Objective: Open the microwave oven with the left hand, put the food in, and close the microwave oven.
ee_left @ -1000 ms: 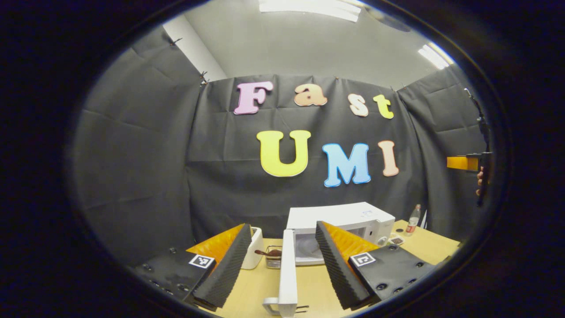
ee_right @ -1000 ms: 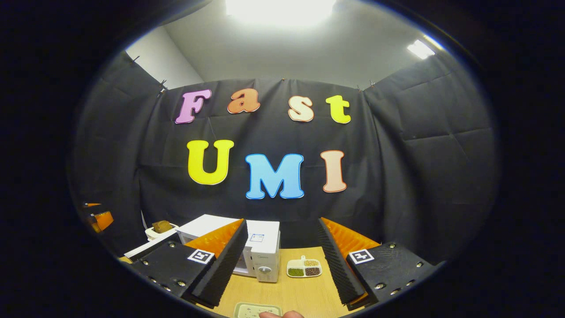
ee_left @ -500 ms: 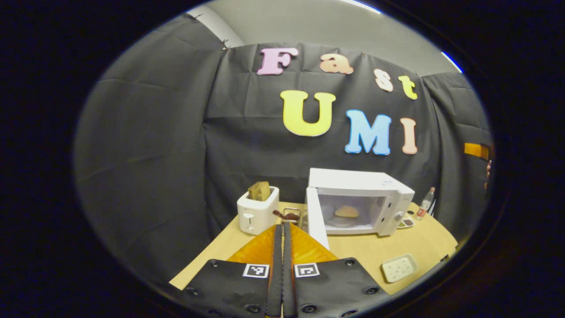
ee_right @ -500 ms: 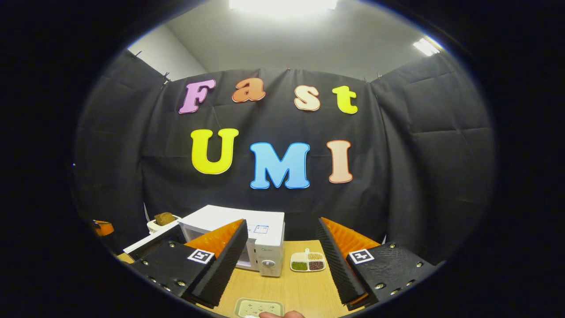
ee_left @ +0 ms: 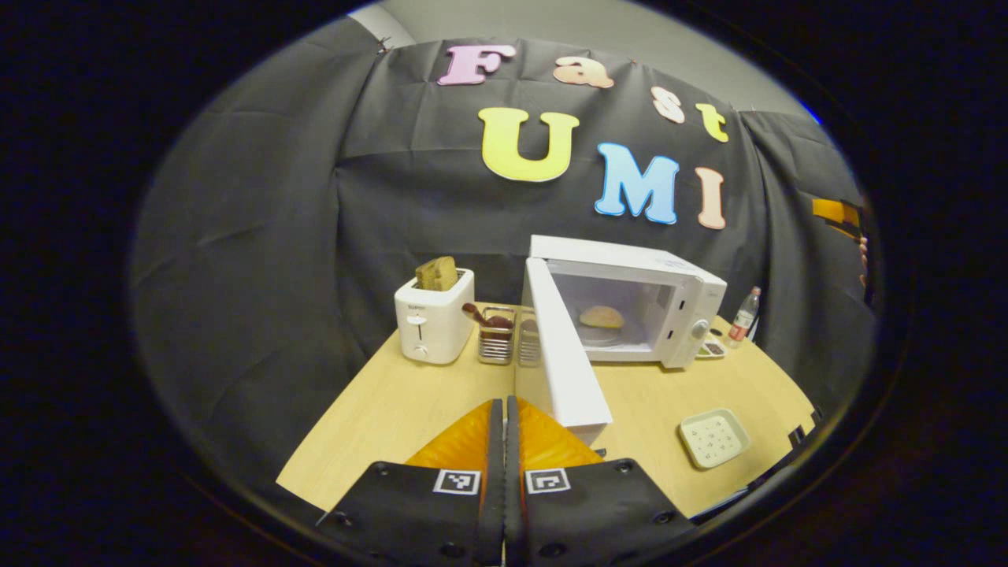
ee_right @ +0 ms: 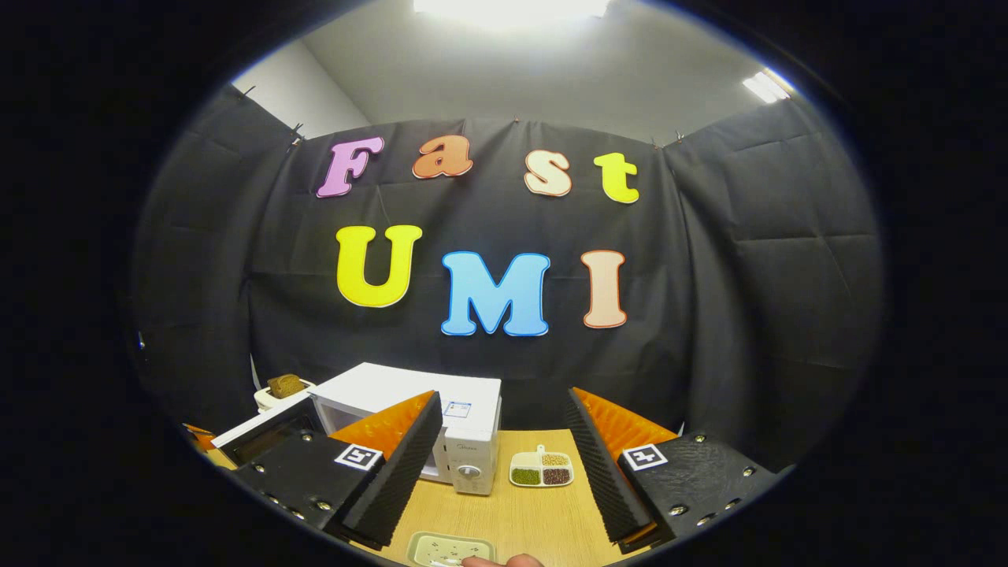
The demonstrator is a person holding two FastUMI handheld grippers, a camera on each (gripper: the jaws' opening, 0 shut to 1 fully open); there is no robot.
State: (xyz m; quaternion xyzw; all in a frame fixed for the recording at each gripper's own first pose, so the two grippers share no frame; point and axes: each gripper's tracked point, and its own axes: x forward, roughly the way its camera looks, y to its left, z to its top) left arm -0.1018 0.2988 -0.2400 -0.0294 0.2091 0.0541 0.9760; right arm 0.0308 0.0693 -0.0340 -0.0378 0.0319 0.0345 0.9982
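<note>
The white microwave (ee_left: 669, 276) stands on the wooden table (ee_left: 378, 417) with its door (ee_left: 563, 354) swung open toward me. A tan bun (ee_left: 602, 316) lies on the turntable inside. My left gripper (ee_left: 504, 405) is shut with nothing between its fingers, close in front of the door's free edge and apart from it. My right gripper (ee_right: 500, 441) stands open and holds nothing, to the right of the microwave (ee_right: 465, 409), whose open door (ee_right: 252, 437) shows at the left. In the left gripper view, the right gripper (ee_left: 835, 213) appears far right.
A white toaster (ee_left: 433, 319) with bread in it and a wire basket (ee_left: 496, 339) stand left of the microwave. A bottle (ee_left: 743, 317) and a sectioned dish (ee_right: 540, 470) sit to its right. A pale square tray (ee_left: 713, 437) lies near the table's front edge.
My left gripper let go of the door, shut its fingers and drew back and up from the microwave. The right gripper has barely moved.
</note>
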